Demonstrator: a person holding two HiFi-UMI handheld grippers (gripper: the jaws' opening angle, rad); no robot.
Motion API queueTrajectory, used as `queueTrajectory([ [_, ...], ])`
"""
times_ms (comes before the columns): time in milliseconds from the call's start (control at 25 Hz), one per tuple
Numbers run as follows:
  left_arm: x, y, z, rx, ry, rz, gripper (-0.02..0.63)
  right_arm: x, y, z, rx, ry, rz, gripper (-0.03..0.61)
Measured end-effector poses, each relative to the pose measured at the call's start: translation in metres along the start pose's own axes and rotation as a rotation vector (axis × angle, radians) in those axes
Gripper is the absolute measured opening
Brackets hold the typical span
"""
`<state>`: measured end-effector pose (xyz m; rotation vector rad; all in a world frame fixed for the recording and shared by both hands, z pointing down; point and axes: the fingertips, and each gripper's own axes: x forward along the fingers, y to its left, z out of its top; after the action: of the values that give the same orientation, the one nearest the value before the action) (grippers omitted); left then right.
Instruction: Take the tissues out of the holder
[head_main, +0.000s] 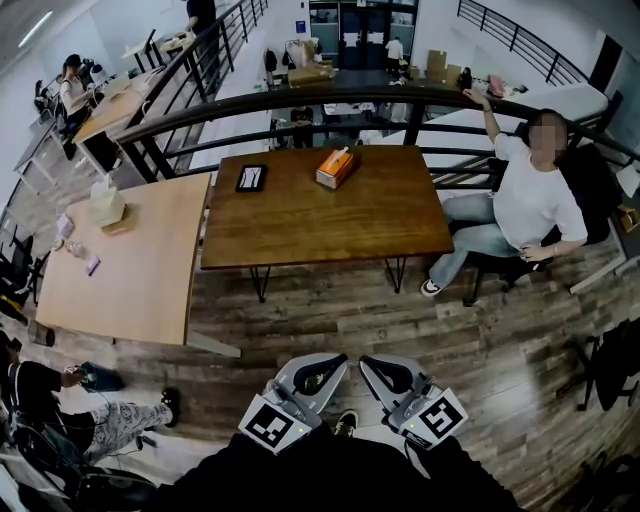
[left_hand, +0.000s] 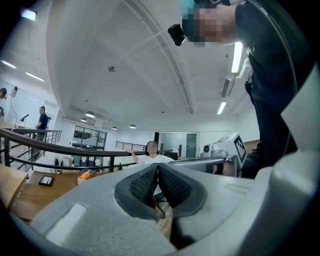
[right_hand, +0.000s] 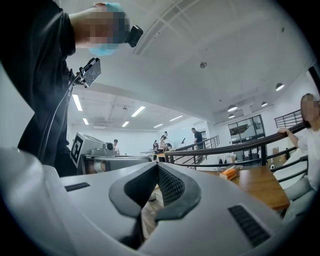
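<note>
Wood-plank floor (head_main: 330, 320) lies open between the two grippers and the dark desk (head_main: 300, 235), whose near edge is unobstructed. A light desk (head_main: 130, 280) stands just beside its left, a railing (head_main: 300, 103) runs behind, and a seated person (head_main: 520, 195) is at its right. Only the head view shows the orange tissue holder (head_main: 336, 168) near the desk's far edge; the gripper views catch it small and distant. Left gripper (head_main: 322, 378) and right gripper (head_main: 388, 374), well apart from the desk, have jaws clenched on nothing.
</note>
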<state>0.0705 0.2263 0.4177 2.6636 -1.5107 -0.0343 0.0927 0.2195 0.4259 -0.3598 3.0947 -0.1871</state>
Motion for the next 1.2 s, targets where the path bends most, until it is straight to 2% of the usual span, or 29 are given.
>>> queueTrajectory([
  [1200, 0.054, 0.153, 0.006, -0.044, 0.009, -0.087, 0.009, 0.132, -0.095, 0.011, -0.012, 0.039, -0.065, 0.005],
])
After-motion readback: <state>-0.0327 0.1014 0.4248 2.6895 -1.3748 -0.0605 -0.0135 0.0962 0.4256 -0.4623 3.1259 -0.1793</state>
